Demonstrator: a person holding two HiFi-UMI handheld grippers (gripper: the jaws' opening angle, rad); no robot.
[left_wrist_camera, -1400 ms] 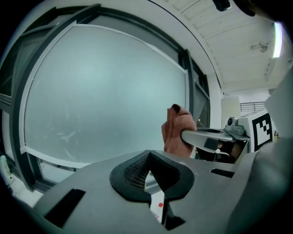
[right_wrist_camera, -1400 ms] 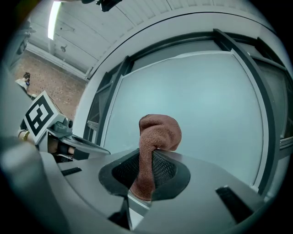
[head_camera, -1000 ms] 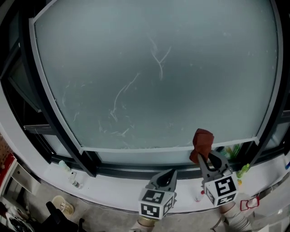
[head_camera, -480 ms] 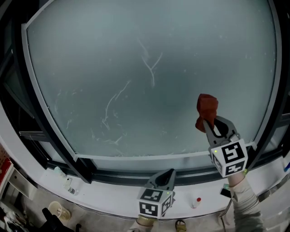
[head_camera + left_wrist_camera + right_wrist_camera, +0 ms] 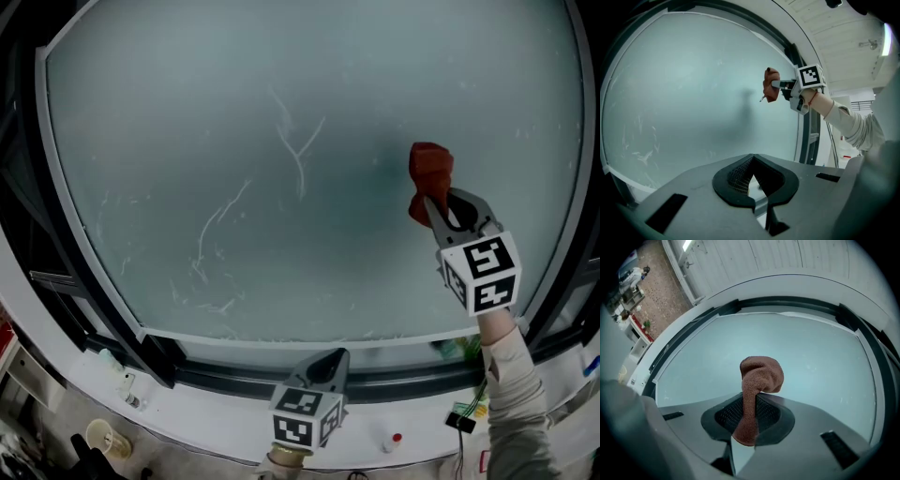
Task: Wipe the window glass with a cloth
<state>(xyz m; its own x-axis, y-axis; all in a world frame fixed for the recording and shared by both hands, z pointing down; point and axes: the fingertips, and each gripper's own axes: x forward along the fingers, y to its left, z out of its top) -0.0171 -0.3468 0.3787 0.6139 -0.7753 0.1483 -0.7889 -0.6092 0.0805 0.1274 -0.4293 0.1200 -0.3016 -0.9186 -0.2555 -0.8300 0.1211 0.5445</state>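
While the right gripper [image 5: 437,208] clamps the red-brown cloth [image 5: 429,171] at the right side of the window glass [image 5: 234,281], pale streaks [image 5: 298,155] across its middle suggest most wiping remains. The left gripper [image 5: 326,360] hangs low, jaws together, empty.

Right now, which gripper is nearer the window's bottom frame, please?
Left. The left gripper sits low by the bottom frame; the right gripper holds the cloth well above it.

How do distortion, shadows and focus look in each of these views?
Head view: fisheye bows the window frame, corners dark. Left gripper view: cloth throws a soft shadow on the glass. Right gripper view: black round vignette; cloth sharp.
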